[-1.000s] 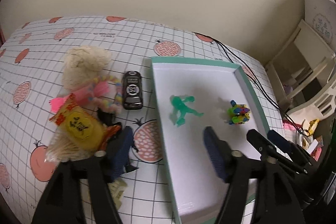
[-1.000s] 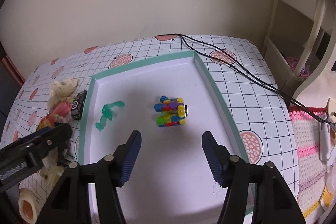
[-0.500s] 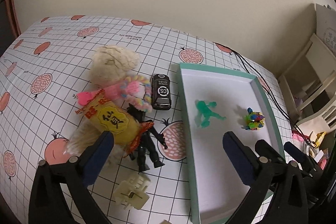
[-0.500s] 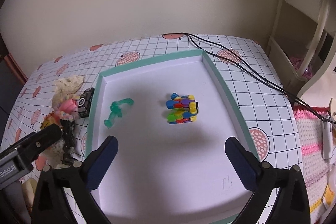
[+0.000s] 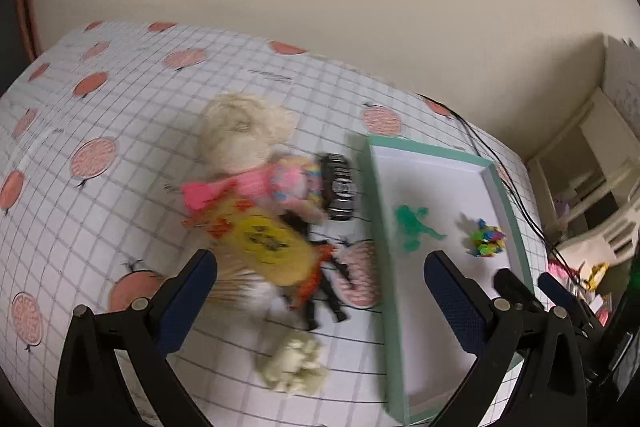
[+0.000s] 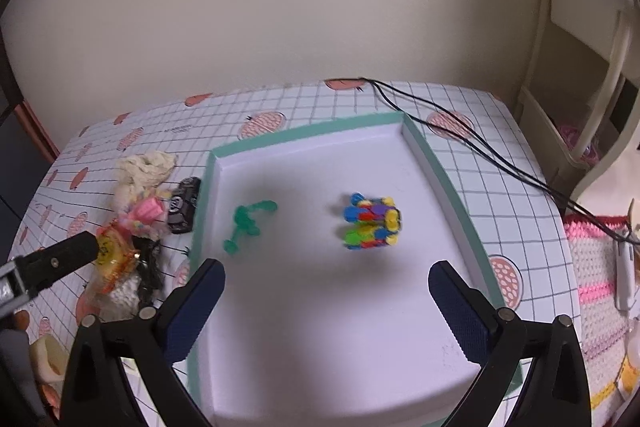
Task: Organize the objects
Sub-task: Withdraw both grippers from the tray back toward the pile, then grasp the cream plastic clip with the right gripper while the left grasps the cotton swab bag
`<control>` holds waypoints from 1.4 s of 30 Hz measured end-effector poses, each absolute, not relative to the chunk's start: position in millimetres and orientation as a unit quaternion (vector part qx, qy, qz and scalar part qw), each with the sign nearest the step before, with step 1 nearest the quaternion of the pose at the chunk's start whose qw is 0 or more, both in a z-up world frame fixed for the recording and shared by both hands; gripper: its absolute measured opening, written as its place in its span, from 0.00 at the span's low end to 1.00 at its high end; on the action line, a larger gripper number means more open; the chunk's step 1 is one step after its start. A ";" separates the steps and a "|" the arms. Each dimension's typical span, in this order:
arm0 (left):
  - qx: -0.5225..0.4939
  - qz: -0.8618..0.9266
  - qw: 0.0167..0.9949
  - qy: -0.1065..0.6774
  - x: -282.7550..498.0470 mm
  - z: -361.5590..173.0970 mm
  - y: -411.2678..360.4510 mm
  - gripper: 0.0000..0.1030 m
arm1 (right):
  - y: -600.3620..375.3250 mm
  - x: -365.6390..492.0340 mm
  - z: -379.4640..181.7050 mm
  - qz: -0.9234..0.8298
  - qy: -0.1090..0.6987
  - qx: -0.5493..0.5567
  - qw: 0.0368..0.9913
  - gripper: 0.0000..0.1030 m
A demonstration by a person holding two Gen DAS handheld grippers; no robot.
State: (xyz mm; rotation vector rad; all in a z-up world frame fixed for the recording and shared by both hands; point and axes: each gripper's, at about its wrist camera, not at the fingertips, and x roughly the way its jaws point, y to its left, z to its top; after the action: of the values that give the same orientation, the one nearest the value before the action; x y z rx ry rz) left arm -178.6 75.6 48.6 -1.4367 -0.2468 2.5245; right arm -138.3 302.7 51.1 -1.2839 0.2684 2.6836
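A white tray with a teal rim (image 5: 374, 211) (image 6: 440, 167) holds a green figure (image 5: 414, 225) (image 6: 246, 221) and a multicoloured block toy (image 5: 486, 239) (image 6: 372, 221). Left of the tray lies a pile: a cream plush toy (image 5: 240, 135) (image 6: 144, 167), a yellow packet (image 5: 266, 241) (image 6: 110, 245), a black toy car (image 5: 340, 187) (image 6: 184, 205), a black figure (image 5: 324, 291) and a cream clip-like piece (image 5: 294, 363). My left gripper (image 5: 320, 303) hangs open above the pile's near side. My right gripper (image 6: 326, 307) is open over the tray's near half, nothing between its fingers.
The table wears a white grid cloth with pink fruit prints (image 5: 92, 155). Black cables (image 6: 460, 143) run across its far right corner. A white shelf unit (image 6: 580, 67) stands to the right, and a pink knitted cloth (image 6: 596, 267) lies beside the table.
Both grippers have opened wide and pulled back. The left one has swung left from the tray toward the toy pile. The toys in the tray have not moved.
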 end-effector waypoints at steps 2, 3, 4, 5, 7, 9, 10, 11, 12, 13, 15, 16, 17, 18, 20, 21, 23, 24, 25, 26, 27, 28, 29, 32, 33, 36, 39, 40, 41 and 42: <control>-0.498 0.856 0.104 -0.090 -182.1 46.7 61.7 1.00 | 292.1 -141.0 54.2 0.898 0.089 -0.426 0.067 1.00; -0.502 0.854 0.099 -0.094 -183.8 45.7 53.3 1.00 | 286.6 -142.1 55.4 0.899 0.087 -0.425 0.061 1.00; -0.504 0.853 0.096 -0.096 -184.7 45.1 48.3 1.00 | 279.2 -143.1 57.1 0.900 0.084 -0.424 0.054 1.00; -0.507 0.852 0.089 -0.102 -186.1 44.7 38.1 1.00 | 269.2 -144.8 58.5 0.901 0.079 -0.424 0.043 1.00; -0.509 0.850 0.081 -0.107 -186.5 44.3 25.2 1.00 | 248.1 -148.4 60.5 0.902 0.069 -0.425 0.018 1.00; -0.514 0.848 0.068 -0.111 -187.4 43.6 11.0 1.00 | 228.8 -151.6 60.6 0.900 0.063 -0.431 -0.008 1.00; -0.516 0.847 0.059 -0.114 -187.8 43.4 3.5 1.00 | 221.0 -152.5 60.1 0.899 0.062 -0.434 -0.019 1.00; -0.518 0.846 0.053 -0.114 -188.8 42.7 -0.8 1.00 | 209.5 -154.1 59.0 0.895 0.060 -0.441 -0.034 1.00; -0.522 0.844 0.049 -0.114 -189.8 41.7 -5.6 1.00 | 198.6 -155.3 57.5 0.891 0.058 -0.447 -0.047 0.99; -0.528 0.841 0.046 -0.112 -190.2 40.3 -9.2 1.00 | 190.7 -153.5 56.3 0.889 0.056 -0.451 -0.054 0.99; -0.536 0.836 0.043 -0.108 -191.5 37.8 -13.3 1.00 | 172.6 -154.8 50.5 0.880 0.046 -0.467 -0.072 0.98; -0.543 0.832 0.038 -0.108 -192.0 35.3 -15.3 1.00 | 164.9 -155.5 45.4 0.873 0.039 -0.479 -0.079 0.97; -0.546 0.830 0.038 -0.109 -191.8 33.5 -16.0 1.00 | 158.5 -155.7 41.8 0.868 0.035 -0.488 -0.084 0.97; -0.552 0.825 0.038 -0.112 -192.2 31.0 -17.1 1.00 | 151.5 -155.4 37.1 0.863 0.031 -0.497 -0.088 0.96; -0.558 0.821 0.038 -0.115 -192.4 27.6 -18.0 1.00 | 143.9 -153.3 29.0 0.853 0.027 -0.515 -0.088 0.94; -0.559 0.820 0.038 -0.115 -191.5 26.9 -18.5 1.00 | 140.5 -153.5 23.6 0.846 0.025 -0.526 -0.087 0.91; -0.564 0.817 0.037 -0.111 -191.6 24.7 -16.1 1.00 | 137.5 -155.0 14.6 0.836 0.019 -0.542 -0.084 0.88; -0.566 0.817 0.036 -0.108 -191.7 23.7 -14.8 1.00 | 136.1 -155.1 11.4 0.833 0.016 -0.547 -0.082 0.87; -0.567 0.816 0.038 -0.106 -191.9 22.4 -13.3 1.00 | 135.7 -154.7 7.7 0.830 0.012 -0.553 -0.080 0.84; -0.568 0.815 0.040 -0.105 -192.2 21.6 -12.2 1.00 | 136.5 -154.8 5.5 0.827 0.011 -0.556 -0.078 0.82; -0.569 0.814 0.042 -0.104 -192.6 20.3 -10.7 1.00 | 137.7 -155.1 4.2 0.826 0.012 -0.558 -0.076 0.78; -0.570 0.814 0.044 -0.101 -192.8 18.8 -8.5 1.00 | 140.6 -155.4 2.7 0.824 0.016 -0.561 -0.074 0.76; -0.571 0.814 0.046 -0.099 -193.2 17.9 -6.7 1.00 | 142.6 -155.6 2.3 0.823 0.018 -0.563 -0.072 0.74; -0.571 0.815 0.053 -0.084 -194.3 13.2 2.1 1.00 | 151.0 -156.8 2.3 0.821 0.023 -0.566 -0.067 0.54; -0.571 0.816 0.054 -0.076 -194.5 11.1 5.7 1.00 | 153.2 -156.9 1.3 0.820 0.025 -0.569 -0.065 0.48; -0.570 0.817 0.065 -0.057 -195.5 5.5 17.1 1.00 | 154.7 -156.3 1.5 0.818 0.028 -0.571 -0.067 0.45; -0.567 0.819 0.072 -0.046 -196.7 1.8 26.3 1.00 | 157.2 -157.4 0.8 0.818 0.027 -0.571 -0.070 0.45; -0.566 0.820 0.077 -0.043 -197.3 0.1 29.5 1.00 | 157.6 -159.1 0.9 0.818 0.026 -0.570 -0.071 0.45; -0.565 0.821 0.077 -0.039 -198.0 -1.5 31.3 1.00 | 158.8 -159.3 1.3 0.818 0.026 -0.570 -0.073 0.45; -0.562 0.823 0.073 -0.034 -198.9 -3.4 33.5 1.00 | 158.7 -159.4 1.9 0.818 0.027 -0.570 -0.074 0.45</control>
State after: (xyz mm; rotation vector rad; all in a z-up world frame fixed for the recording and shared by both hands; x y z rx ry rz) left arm -198.9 33.5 -3.4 -1.6890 -0.1008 2.4709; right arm -159.4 158.7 1.9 -1.8806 0.0875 2.6970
